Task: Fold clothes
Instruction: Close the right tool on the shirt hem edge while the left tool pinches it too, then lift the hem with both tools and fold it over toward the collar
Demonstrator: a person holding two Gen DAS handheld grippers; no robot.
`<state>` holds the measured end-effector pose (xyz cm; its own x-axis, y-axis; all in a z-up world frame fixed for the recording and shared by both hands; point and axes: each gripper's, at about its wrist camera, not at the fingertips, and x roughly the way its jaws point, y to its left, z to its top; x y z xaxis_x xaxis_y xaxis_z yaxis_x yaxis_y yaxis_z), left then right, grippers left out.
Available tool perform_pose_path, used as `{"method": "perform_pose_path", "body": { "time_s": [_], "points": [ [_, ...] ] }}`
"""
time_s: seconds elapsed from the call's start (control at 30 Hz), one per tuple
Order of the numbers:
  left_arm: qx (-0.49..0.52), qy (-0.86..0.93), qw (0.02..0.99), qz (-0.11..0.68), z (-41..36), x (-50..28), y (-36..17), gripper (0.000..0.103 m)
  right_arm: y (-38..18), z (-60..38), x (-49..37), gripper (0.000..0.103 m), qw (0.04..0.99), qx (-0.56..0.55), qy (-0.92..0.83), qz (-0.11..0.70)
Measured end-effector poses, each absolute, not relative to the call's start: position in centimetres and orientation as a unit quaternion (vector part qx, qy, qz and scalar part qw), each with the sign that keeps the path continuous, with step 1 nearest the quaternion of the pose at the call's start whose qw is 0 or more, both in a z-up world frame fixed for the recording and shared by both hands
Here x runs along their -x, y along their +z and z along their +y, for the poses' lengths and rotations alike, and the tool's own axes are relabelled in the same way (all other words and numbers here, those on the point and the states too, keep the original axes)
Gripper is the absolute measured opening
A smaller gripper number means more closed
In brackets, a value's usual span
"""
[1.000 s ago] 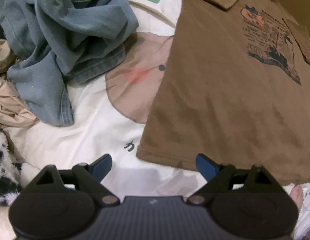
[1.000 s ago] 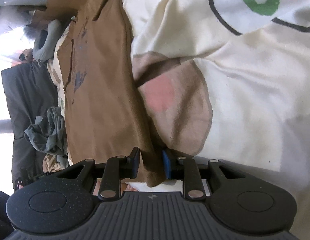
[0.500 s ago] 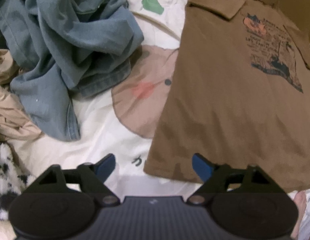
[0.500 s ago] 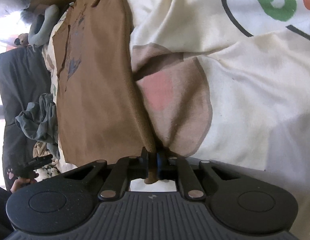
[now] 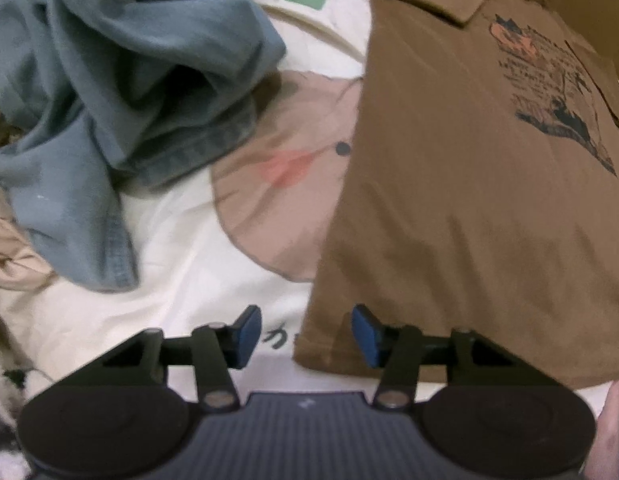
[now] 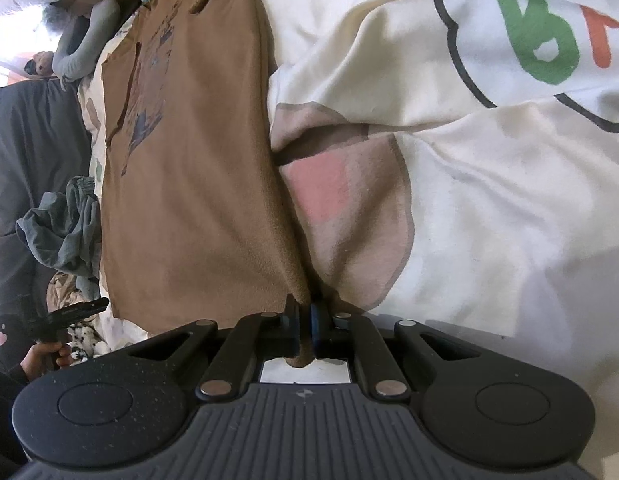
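A brown T-shirt (image 5: 469, 200) with a dark print lies flat on a cream blanket (image 5: 181, 272). My left gripper (image 5: 308, 336) hangs low over the shirt's near left corner. Its blue pads (image 5: 249, 334) are closing, and the corner sits between them untouched. In the right wrist view the same shirt (image 6: 189, 200) runs away from me. My right gripper (image 6: 305, 320) is shut on its near right corner, and a fold of brown cloth pokes out behind the pads.
A crumpled blue denim garment (image 5: 129, 80) and beige cloth (image 5: 13, 248) lie left of the shirt. Black-and-white spotted fabric (image 5: 1, 436) is at the bottom left. A person's hand (image 6: 45, 354) holds the other tool far left, beside a grey pile (image 6: 65, 232).
The left gripper sank toward the shirt's corner and its jaws narrowed around it. The right gripper's jaws closed fully on the shirt's edge.
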<state>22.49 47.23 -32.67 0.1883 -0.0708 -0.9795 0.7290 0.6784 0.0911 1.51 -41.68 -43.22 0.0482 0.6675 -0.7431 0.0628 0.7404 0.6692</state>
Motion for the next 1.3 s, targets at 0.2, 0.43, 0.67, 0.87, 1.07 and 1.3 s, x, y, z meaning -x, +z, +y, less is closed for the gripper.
{"method": "perform_pose_path", "body": {
  "time_s": [0.2, 0.43, 0.67, 0.87, 1.07, 1.3],
  "points": [
    [-0.285, -0.284, 0.7, 0.59, 47.5, -22.7, -34.3, 0.036, -42.8, -41.3, -1.1, 0.002, 0.676, -0.272, 0.216, 0.649],
    [-0.27, -0.287, 0.697, 0.6, 47.5, -22.9, -34.3, 0.005, -42.0, -40.8, -0.9, 0.002, 0.688, -0.257, 0.205, 0.647],
    [-0.259, -0.296, 0.7, 0.596, 48.1, -22.8, -30.9, 0.003, -39.3, -39.9, -1.1, 0.001, 0.697, -0.22, 0.196, 0.653],
    [-0.258, -0.31, 0.7, 0.59, 49.2, -23.1, -27.0, 0.003, -35.8, -39.4, -1.5, 0.001, 0.704, -0.194, 0.184, 0.658],
    [-0.254, -0.323, 0.704, 0.579, 48.8, -22.2, -24.0, 0.003, -33.6, -40.1, -1.4, 0.001, 0.712, -0.194, 0.178, 0.651],
    [-0.242, -0.332, 0.702, 0.581, 49.5, -20.2, -22.9, 0.003, -31.9, -41.2, -0.8, 0.001, 0.72, -0.189, 0.17, 0.645]
  ]
}}
